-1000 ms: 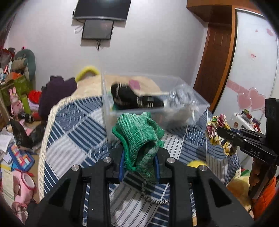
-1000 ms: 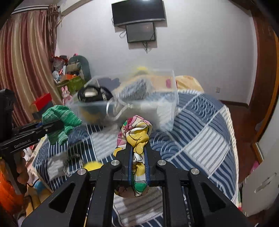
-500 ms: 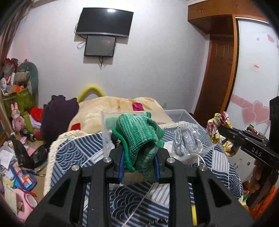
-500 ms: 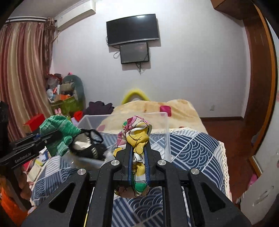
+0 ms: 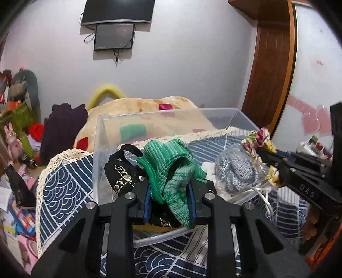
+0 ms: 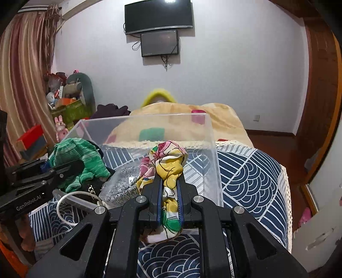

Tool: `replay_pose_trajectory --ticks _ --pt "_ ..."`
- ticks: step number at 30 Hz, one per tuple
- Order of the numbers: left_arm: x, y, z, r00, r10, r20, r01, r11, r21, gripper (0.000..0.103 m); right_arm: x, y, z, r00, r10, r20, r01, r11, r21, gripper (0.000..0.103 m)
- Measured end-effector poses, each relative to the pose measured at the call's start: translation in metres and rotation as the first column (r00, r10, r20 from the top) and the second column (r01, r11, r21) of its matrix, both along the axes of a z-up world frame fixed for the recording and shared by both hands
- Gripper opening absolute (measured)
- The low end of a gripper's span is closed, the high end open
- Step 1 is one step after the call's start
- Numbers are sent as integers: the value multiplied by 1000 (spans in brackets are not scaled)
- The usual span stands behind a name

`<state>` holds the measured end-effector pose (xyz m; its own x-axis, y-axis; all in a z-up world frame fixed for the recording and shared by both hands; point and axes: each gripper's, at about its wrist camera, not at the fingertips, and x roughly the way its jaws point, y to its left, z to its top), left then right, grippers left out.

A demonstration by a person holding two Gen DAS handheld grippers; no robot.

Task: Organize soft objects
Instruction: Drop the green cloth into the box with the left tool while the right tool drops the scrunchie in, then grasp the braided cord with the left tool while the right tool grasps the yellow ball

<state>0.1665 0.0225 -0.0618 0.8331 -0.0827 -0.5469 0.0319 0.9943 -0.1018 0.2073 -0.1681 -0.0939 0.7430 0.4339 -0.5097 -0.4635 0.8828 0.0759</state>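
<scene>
My left gripper [image 5: 170, 192] is shut on a green knitted cloth [image 5: 171, 169] and holds it over the near edge of a clear plastic box [image 5: 100, 136] on the bed. My right gripper [image 6: 169, 192] is shut on a yellow and pink floral cloth [image 6: 168, 162] over the same box [image 6: 213, 154]. In the box lie a black studded strap [image 5: 121, 179] and a grey knitted piece in a clear bag [image 5: 235, 169]. The left gripper with the green cloth [image 6: 77, 158] shows at the left of the right wrist view. The right gripper with the floral cloth [image 5: 258, 139] shows at the right of the left wrist view.
The box stands on a blue and white patterned bedspread [image 6: 252, 175]. A beige blanket [image 6: 218, 119] lies beyond it. A dark purple garment [image 5: 62, 126] and cluttered toys [image 5: 19, 102] are at the left. A TV [image 6: 159, 16] hangs on the far wall.
Both grippers have moved forward and down with their cloths, from in front of the box to over its near edge. The box's contents show closer now.
</scene>
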Motion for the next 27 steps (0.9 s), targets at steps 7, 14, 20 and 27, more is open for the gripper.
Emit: replay_pose_trajectory --ticks 7,14,20,27 --pt "-16 -8 3 1000 -16 1 16 999 29 58 -9 -3 5 1000 -11 22 13 998 -62 43" --pt "-41 -17 12 999 -11 34 8 998 69 73 -21 -19 13 999 -18 51 20 999 -39 62" --pt "-68 -9 20 998 20 66 -22 1000 22 94 -42 -30 22 995 -26 101 27 1000 -8 78" --pt "-96 -1 6 997 64 41 -66 997 50 101 -67 -27 16 996 29 88 -29 1000 2 79"
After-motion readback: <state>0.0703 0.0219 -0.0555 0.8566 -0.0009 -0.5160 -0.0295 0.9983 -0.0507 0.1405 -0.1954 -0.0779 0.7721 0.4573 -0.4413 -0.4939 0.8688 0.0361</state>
